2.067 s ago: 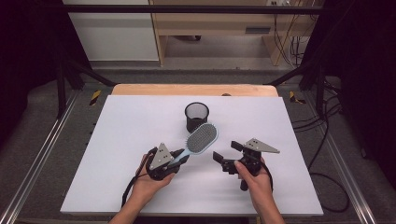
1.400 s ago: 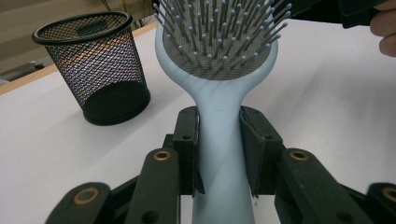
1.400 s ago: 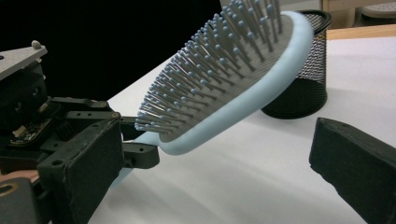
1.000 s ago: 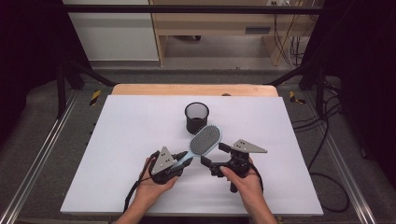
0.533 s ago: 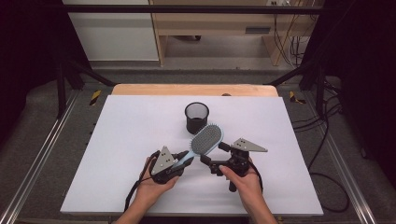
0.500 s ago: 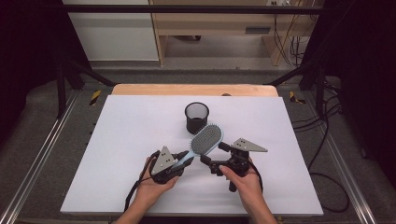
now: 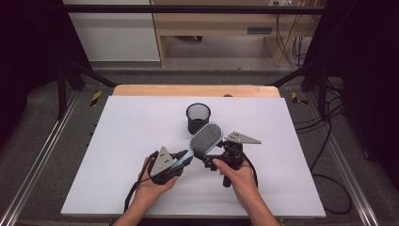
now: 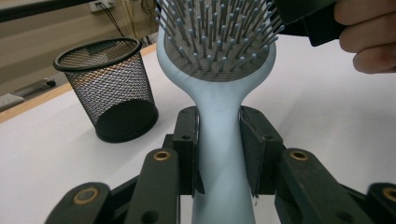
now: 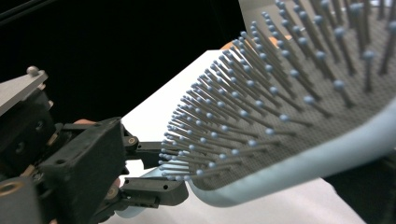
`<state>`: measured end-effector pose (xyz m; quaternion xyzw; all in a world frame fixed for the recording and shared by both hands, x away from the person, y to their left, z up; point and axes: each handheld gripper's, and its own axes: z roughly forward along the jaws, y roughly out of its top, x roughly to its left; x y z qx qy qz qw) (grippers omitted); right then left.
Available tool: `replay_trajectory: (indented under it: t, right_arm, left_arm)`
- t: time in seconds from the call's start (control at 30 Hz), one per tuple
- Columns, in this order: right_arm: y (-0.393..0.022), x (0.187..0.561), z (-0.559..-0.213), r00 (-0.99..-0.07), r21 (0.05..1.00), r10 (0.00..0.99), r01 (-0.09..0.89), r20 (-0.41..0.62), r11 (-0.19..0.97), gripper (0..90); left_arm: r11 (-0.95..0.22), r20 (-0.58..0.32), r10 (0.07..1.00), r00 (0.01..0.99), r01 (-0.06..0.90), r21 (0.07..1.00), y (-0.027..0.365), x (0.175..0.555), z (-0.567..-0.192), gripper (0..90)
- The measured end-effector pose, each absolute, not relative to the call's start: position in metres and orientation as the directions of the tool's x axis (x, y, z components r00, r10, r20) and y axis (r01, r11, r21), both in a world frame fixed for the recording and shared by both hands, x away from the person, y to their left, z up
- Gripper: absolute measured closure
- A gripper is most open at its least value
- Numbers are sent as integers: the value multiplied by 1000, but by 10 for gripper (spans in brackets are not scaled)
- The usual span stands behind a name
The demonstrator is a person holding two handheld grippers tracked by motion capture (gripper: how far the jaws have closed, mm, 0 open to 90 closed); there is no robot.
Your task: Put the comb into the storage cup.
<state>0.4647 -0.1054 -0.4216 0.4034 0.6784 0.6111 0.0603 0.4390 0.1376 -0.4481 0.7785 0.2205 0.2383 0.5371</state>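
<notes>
Left gripper (image 7: 181, 160), near the table's front and left of centre: pads pinching the pale blue handle of the hairbrush (image 7: 203, 141), clamped on both sides in the left gripper view (image 8: 218, 149). Brush off the table, head angled up and to the right, bristles facing the near side, just in front of the black mesh pen cup (image 7: 198, 117), which stands upright and empty past the middle of the table. Right gripper (image 7: 211, 160), just right of the brush head: hard against the head, but spread or pressed together cannot be told, its own jaws being lost behind the bristles (image 9: 261, 107) in the right gripper view.

Judged as roughly midway: brush picked up and carried close to the cup, a handover or a steadying touch seemingly under way; dropping it into the cup not yet done.

White tabletop (image 7: 117, 150), bare otherwise, with a strip of wood along the far edge. Dark metal framing at both sides, a pale cabinet and wooden furniture beyond, cables on the floor at right.
</notes>
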Motion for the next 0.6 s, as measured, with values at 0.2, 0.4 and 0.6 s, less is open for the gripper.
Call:
replay_trajectory:
  t: [0.2, 0.4, 0.6]
  right_arm:
    - [-103, 476, -423, -650, 854, 603, 508, 463, -109, 87]
    - [-104, 480, -426, -645, 847, 586, 513, 490, -144, 150]
    - [-104, 480, -427, -643, 845, 581, 511, 498, -159, 172]
  left_arm:
    - [-316, 138, 610, 781, 80, 945, 142, 440, -444, 692]
    - [-320, 139, 618, 774, 86, 944, 144, 442, -447, 693]
    - [-318, 139, 616, 776, 83, 944, 145, 442, -447, 692]
